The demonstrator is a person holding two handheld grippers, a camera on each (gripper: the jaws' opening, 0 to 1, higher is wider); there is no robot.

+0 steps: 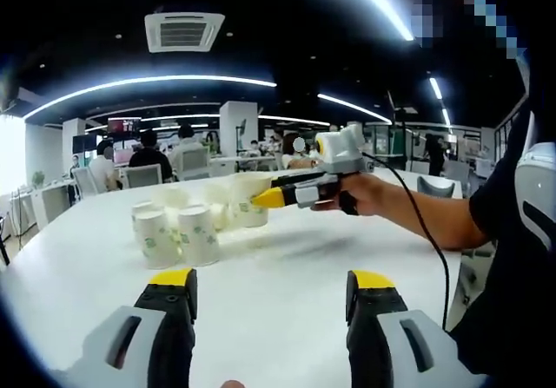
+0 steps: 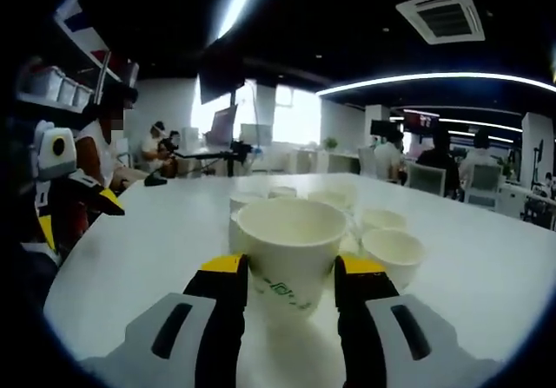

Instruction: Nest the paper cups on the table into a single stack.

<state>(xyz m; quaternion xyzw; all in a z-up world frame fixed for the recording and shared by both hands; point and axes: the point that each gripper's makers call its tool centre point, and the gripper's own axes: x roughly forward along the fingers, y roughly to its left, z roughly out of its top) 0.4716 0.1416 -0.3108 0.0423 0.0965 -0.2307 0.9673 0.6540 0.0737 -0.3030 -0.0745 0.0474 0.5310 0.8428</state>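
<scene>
Several white paper cups with green print stand grouped on the white table (image 1: pixel 287 301), among them two near ones (image 1: pixel 157 239) (image 1: pixel 199 234). My left gripper (image 1: pixel 272 280) hangs open above the bare tabletop, short of the group, with nothing between its jaws. My right gripper (image 1: pixel 262 200) reaches in from the right, shut on one upright paper cup (image 1: pixel 246 190) at the group's right side. In the right gripper view that held cup (image 2: pixel 291 251) sits between the jaws of the right gripper (image 2: pixel 293 268). Loose cups (image 2: pixel 393 253) (image 2: pixel 382 220) stand behind it. The left gripper (image 2: pixel 78 214) shows at the far left.
A person's forearm (image 1: pixel 426 219) and a black cable (image 1: pixel 426 232) cross from the right. Chairs (image 1: pixel 143 175) and seated people (image 1: pixel 150 154) line the table's far edge. Bare tabletop lies in front of the cups.
</scene>
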